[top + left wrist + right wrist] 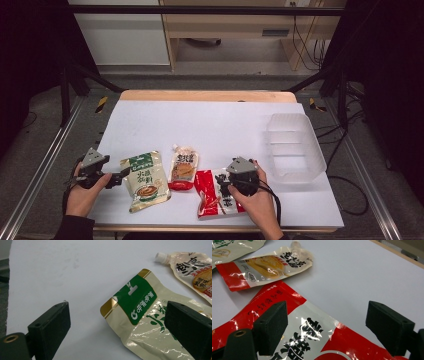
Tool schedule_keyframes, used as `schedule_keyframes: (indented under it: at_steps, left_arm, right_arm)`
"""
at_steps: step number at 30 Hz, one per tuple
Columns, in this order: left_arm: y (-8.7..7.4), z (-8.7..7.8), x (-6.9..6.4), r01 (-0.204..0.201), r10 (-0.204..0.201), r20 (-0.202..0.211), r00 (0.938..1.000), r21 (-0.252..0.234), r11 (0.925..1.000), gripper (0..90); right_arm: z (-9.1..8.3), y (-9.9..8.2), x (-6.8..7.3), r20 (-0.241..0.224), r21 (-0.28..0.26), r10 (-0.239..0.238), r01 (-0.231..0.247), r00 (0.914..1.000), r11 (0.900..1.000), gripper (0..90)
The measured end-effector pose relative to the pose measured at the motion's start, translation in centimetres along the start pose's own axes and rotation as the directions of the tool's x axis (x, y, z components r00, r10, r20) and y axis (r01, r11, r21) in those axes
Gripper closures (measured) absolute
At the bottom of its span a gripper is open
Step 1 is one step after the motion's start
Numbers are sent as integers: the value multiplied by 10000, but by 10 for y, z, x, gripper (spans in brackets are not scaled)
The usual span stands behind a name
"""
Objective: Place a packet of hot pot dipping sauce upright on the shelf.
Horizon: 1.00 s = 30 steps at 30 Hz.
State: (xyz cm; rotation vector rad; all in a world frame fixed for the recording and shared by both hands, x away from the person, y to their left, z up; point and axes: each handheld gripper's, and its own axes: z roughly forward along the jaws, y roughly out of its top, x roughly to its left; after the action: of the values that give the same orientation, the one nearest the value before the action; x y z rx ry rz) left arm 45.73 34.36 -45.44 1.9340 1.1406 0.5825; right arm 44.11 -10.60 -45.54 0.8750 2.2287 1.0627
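Three food pouches lie along the near side of the white table top [210, 120]. A green and cream pouch [145, 181] [150, 322] lies at the left, with my left gripper [123, 175] [120, 332] open just to its left, jaws wide, its top corner between them. A spouted pouch with a red bottom [183, 169] [267, 265] [192, 270] lies in the middle. A red and white pouch [214, 194] [312, 335] lies at the right. My right gripper [224, 189] [327, 330] hovers open over it, holding nothing.
A clear plastic bin [294, 145], empty, stands at the right side of the table. The table's wooden far edge [205, 95] and metal frame rails border the work area. Cables lie on the floor at the right.
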Motion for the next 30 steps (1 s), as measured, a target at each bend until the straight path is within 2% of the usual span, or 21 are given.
schedule_keyframes:
  at_steps: [3, 7, 10, 11, 15, 19, 20, 22, 23, 25, 27, 30]
  left_arm:
    - [-1, 2, 3, -12, 12, -5, 10000, 230, 9997, 78]
    - [0, 3, 5, -73, 72, 42, 10000, 179, 9998, 99]
    - [0, 7, 6, -135, 132, 103, 9999, 271, 9995, 114]
    - [-1, 11, 7, -281, 277, 93, 9996, 456, 9986, 116]
    - [-2, 16, 8, -421, 407, 216, 9989, 686, 9968, 140]
    - [-2, 22, 9, -492, 452, 491, 9978, 840, 9952, 152]
    - [-2, 23, 8, -519, 469, 605, 9971, 839, 9951, 187]
    - [-2, 27, 7, -589, 519, 737, 9959, 970, 9935, 200]
    - [-2, 30, 6, -628, 527, 986, 9937, 1028, 9927, 213]
    - [-2, 31, 4, -691, 581, 1057, 9927, 1031, 9923, 251]
    - [-2, 31, 2, -911, 767, 1275, 9889, 1111, 9896, 279]
    - [-1, 30, 1, -889, 737, 1414, 9872, 1045, 9905, 337]
  right_arm:
    - [-6, -2, 2, 77, -50, 58, -58, 10000, 10000, 176]
    - [-10, -3, 4, 47, -13, 102, -102, 9999, 9999, 157]
    - [-6, -4, 3, -192, 181, 393, -390, 9990, 9991, 137]
    - [-6, -4, 3, -293, 216, 412, -406, 9987, 9989, 134]
    - [-4, -5, 3, -325, 391, 256, -244, 9991, 9989, 133]
    - [-2, -6, 3, -358, 513, 302, -283, 9989, 9983, 133]
    - [-1, -6, 4, -391, 574, 278, -255, 9988, 9980, 134]
    - [0, -6, 5, -436, 628, 238, -210, 9988, 9978, 135]
    - [0, -6, 5, -457, 642, 188, -158, 9988, 9978, 135]
    - [1, -5, 6, -490, 685, 114, -80, 9987, 9976, 137]
    - [1, -5, 7, -488, 695, 81, -47, 9988, 9976, 138]
    - [1, -5, 7, -544, 705, 45, -6, 9985, 9975, 139]
